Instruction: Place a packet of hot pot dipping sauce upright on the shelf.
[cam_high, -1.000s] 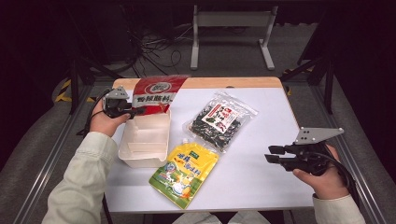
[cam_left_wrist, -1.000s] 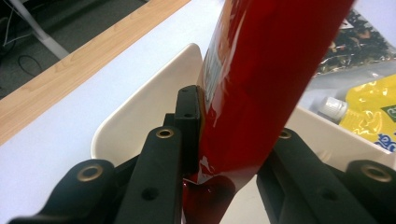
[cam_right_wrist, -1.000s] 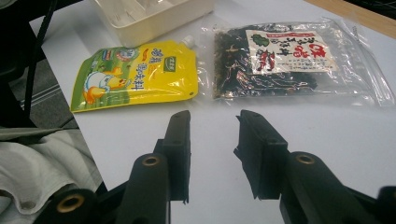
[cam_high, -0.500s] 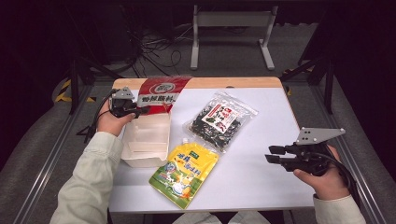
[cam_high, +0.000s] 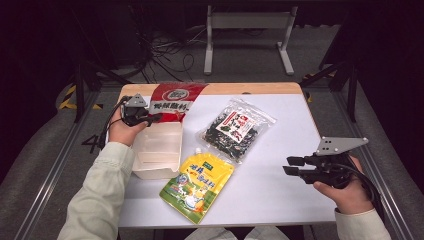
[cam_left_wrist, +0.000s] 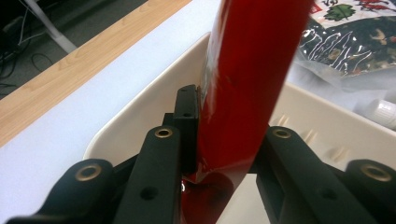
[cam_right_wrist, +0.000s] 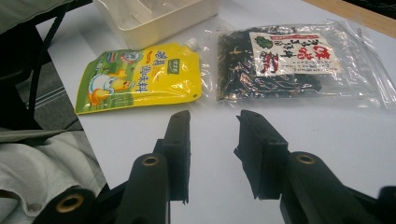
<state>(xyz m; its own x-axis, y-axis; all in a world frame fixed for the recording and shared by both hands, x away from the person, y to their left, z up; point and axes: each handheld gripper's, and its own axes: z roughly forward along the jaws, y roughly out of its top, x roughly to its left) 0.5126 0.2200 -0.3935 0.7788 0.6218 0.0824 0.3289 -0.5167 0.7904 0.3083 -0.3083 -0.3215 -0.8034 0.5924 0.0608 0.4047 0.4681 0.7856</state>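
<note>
Left gripper (cam_high: 150, 119) has come down a bit since a second ago, jaws pinching the red pouch (cam_high: 175, 100) over the far end of the cream bin (cam_high: 156, 150), so the drop-in looks close. Right gripper (cam_high: 295, 166) waits near the table edge, jaws spread, nothing in them.
</note>
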